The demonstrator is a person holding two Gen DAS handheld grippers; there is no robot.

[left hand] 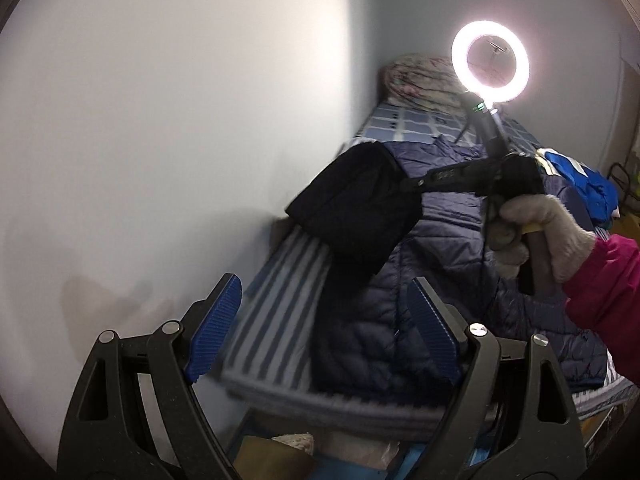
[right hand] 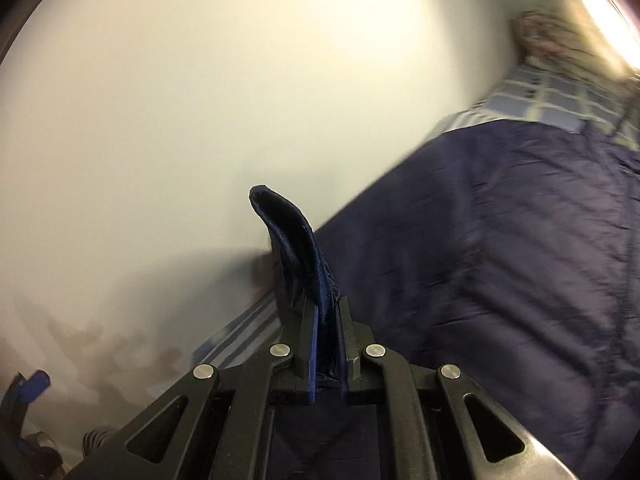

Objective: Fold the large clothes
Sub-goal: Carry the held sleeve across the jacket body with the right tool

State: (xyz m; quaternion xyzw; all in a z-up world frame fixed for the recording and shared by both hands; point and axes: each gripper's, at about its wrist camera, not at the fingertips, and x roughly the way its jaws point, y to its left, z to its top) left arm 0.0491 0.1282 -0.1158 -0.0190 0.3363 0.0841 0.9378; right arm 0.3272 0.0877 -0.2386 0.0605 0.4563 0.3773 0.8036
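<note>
A navy quilted puffer jacket (left hand: 440, 248) lies spread along a bed; in the right wrist view its blurred body (right hand: 500, 240) fills the right side. My right gripper (left hand: 404, 184), held by a gloved hand (left hand: 560, 236) in a pink sleeve, is shut on a dark part of the jacket (left hand: 356, 208) and holds it up above the bed. From the right wrist, that gripper (right hand: 324, 304) has a navy fabric edge (right hand: 292, 240) pinched between its jaws and sticking up past them. My left gripper (left hand: 322, 292) hangs open over the jacket's near end with nothing between its blue pads (left hand: 216, 328).
The bed has a blue-and-grey striped sheet (left hand: 276, 304) and a checked blanket (left hand: 412, 128), and runs along a white wall (left hand: 160, 120). A lit ring light (left hand: 491, 66) stands beyond the jacket. Bright blue clothing (left hand: 584, 184) is piled at the right. Boxes (left hand: 292, 444) sit under the bed's near edge.
</note>
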